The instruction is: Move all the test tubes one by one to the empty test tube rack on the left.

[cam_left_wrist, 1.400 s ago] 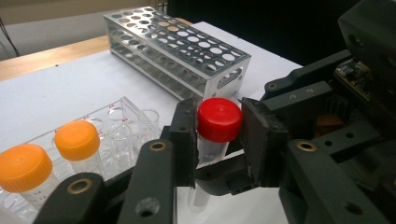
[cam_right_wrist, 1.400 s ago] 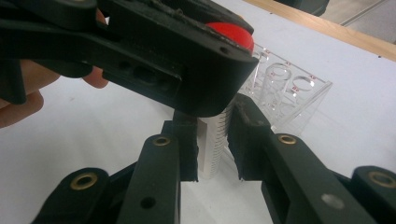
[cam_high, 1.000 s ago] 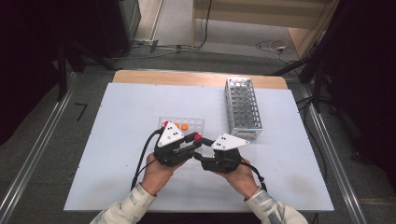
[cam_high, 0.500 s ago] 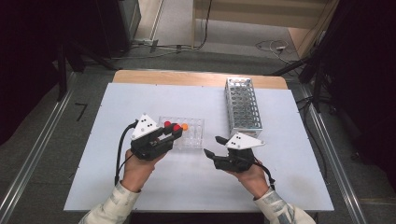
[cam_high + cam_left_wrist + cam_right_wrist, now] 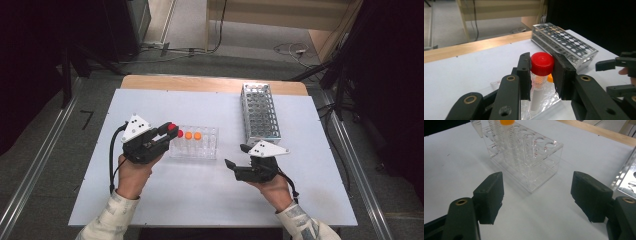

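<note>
The clear plastic tube with the red screw cap (image 5: 542,65) is clamped by its cap between the two black pads of the left tongs (image 5: 541,75), and it hangs upright from that grip. In the left gripper view its pale lower end reaches down to the clear acrylic tube rack (image 5: 549,100), though whether the tip sits in a hole or just above one I cannot tell from here. From the high view the red cap (image 5: 171,127) shows at the left end of the rack (image 5: 207,149), right at the tip of the left tongs (image 5: 167,131).

In the same rack stand two tubes with orange caps (image 5: 193,135) side by side, and another red cap shows just beside the held one. One orange-capped tube (image 5: 506,135) rises at the far side of the rack (image 5: 529,170) in the right gripper view.

The right tongs (image 5: 537,195) have just been opening; their jaws stand wide apart with nothing between them but bare worktop, and the rack lies a little beyond their tips. In the high view the right tongs (image 5: 237,156) hover to the right of the rack, pointing toward it, well apart from the left ones.

A perforated metal tube rack (image 5: 260,112) lies farther back on the right of the white worktop (image 5: 200,200), its holes unfilled.
</note>
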The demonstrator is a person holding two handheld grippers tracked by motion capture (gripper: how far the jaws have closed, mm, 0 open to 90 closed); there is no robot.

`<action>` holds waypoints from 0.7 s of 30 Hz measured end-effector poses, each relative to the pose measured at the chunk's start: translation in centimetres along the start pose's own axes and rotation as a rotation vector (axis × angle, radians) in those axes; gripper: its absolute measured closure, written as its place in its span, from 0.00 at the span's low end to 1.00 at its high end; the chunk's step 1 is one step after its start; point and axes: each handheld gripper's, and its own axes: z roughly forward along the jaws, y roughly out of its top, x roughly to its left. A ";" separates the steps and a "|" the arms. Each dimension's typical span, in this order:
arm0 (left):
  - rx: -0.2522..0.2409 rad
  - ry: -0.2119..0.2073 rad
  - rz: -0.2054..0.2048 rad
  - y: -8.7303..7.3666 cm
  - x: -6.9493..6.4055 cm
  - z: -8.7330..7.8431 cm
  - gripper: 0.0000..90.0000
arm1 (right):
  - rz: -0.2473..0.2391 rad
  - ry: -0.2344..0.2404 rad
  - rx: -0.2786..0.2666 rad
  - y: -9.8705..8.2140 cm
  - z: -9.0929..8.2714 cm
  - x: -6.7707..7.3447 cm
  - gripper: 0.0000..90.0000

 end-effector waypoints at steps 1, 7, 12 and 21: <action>-0.002 0.007 -0.002 0.0 0.2 0.0 0.77 | 0.002 -0.003 0.001 0.0 0.0 0.0 0.26; -0.021 0.045 -0.004 0.2 0.9 0.1 0.77 | 0.018 -0.010 0.009 0.0 0.1 -0.1 0.24; -0.019 0.079 0.012 -0.1 0.9 0.7 0.77 | 0.024 -0.006 0.013 -0.1 0.2 -0.1 0.24; -0.018 0.104 0.035 -0.3 0.7 1.5 0.77 | 0.028 -0.012 0.016 -0.1 0.2 -0.2 0.24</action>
